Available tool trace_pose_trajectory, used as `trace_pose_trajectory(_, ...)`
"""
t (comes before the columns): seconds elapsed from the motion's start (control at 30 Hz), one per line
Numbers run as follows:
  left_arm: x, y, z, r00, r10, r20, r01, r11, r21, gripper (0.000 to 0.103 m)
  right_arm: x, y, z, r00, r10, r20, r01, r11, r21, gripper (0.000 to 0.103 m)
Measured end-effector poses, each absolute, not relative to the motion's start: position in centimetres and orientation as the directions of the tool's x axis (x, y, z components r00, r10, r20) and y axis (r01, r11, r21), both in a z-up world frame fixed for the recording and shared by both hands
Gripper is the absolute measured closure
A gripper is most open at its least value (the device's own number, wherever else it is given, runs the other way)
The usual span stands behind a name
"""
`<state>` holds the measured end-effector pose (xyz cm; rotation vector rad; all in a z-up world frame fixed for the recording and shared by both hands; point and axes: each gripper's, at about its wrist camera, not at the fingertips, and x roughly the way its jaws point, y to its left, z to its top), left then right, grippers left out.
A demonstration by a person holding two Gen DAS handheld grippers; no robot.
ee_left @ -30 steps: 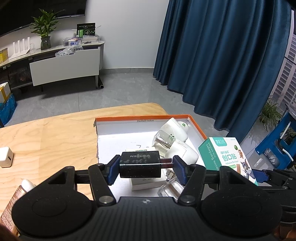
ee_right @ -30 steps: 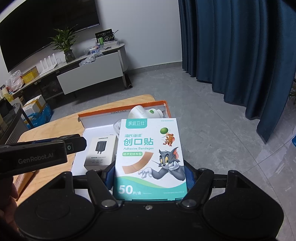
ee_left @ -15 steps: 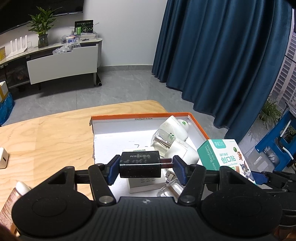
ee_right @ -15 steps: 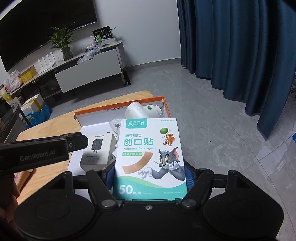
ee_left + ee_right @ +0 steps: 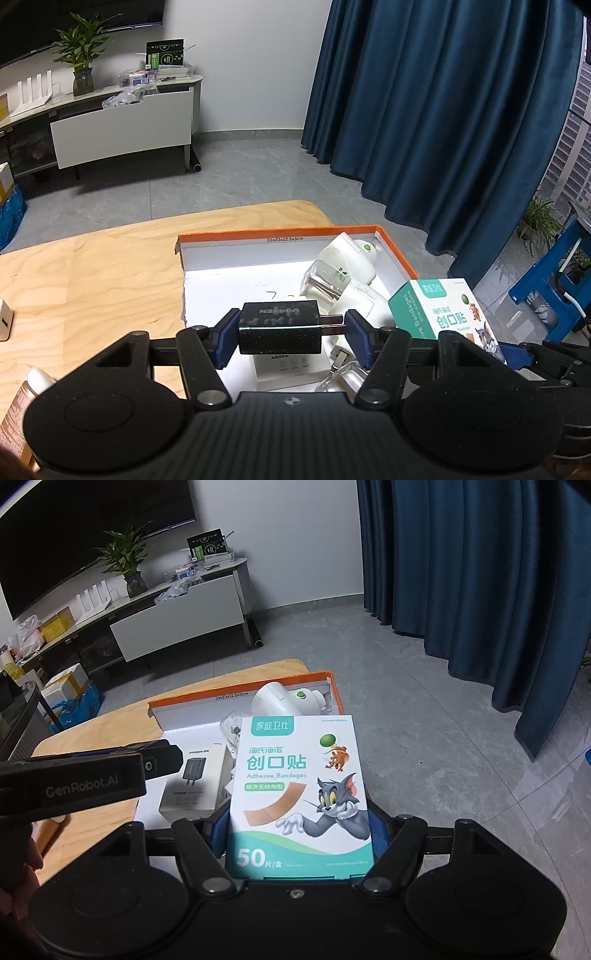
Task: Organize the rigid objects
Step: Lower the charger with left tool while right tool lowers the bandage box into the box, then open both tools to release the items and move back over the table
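1. While both tools hung over the orange-rimmed cardboard box (image 5: 395, 251), the left gripper (image 5: 291, 332) had its jaws clamped on a black UGREEN charger (image 5: 279, 326), gripped end to end, with the prongs against the right pad.
2. The right gripper (image 5: 299, 834) held its jaws closed on the adhesive bandage box (image 5: 299, 794), printed face up, near the cardboard box's right wall.
3. Inside lay a white charger carton (image 5: 194, 782), directly under the held charger, and white plug-in devices (image 5: 351, 258) crowding the right side.
4. Judging from this, the charger would best go down on the bare white floor left of the carton, lowered level before the pads parted.
5. The bandage box probably needed setting flat; the devices left little room, so a tilted drop might leave it propped on them.
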<state>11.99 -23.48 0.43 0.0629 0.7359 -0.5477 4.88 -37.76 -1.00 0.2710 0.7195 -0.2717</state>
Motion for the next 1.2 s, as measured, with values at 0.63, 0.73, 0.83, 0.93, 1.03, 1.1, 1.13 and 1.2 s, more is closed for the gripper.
trace_pose_trajectory(0.63,12.9,-24.1,-0.2,0.592,-0.454,-0.666,0.500,0.855,-0.139,0.042,4.3,-38.8,-0.9,0.759,-0.156,-0.633,0.346,0.919,0.188,0.015)
trace_pose_trajectory(0.73,13.0,-24.5,-0.4,0.586,-0.460,-0.667,0.506,0.851,-0.142,0.042,4.1,-39.2,-0.6,0.767,-0.169,-0.619,0.360,0.912,0.196,0.015)
trace_pose_trajectory(0.83,13.3,-25.1,-0.7,0.569,-0.489,-0.661,0.521,0.837,-0.170,0.042,3.9,-39.5,-0.5,0.769,-0.177,-0.614,0.368,0.908,0.200,0.015)
trace_pose_trajectory(0.93,13.7,-25.6,-1.2,0.555,-0.501,-0.664,0.528,0.829,-0.184,0.037,3.8,-39.5,-0.3,0.770,-0.181,-0.612,0.372,0.906,0.201,0.015)
trace_pose_trajectory(1.03,13.7,-25.4,-1.2,0.548,-0.502,-0.669,0.519,0.831,-0.199,0.028,3.6,-39.3,0.1,0.778,-0.181,-0.602,0.365,0.910,0.197,0.015)
trace_pose_trajectory(1.1,13.3,-24.9,-0.8,0.560,-0.496,-0.664,0.515,0.836,-0.191,0.027,3.5,-39.2,0.4,0.781,-0.183,-0.596,0.362,0.912,0.194,0.015)
trace_pose_trajectory(1.13,13.2,-24.6,-0.6,0.566,-0.491,-0.663,0.510,0.840,-0.188,0.025,3.5,-39.1,0.6,0.783,-0.183,-0.594,0.360,0.912,0.195,0.015)
trace_pose_trajectory(1.2,13.0,-23.9,-0.1,0.577,-0.481,-0.661,0.499,0.848,-0.181,0.023,3.4,-38.7,0.9,0.789,-0.173,-0.589,0.349,0.916,0.198,0.015)
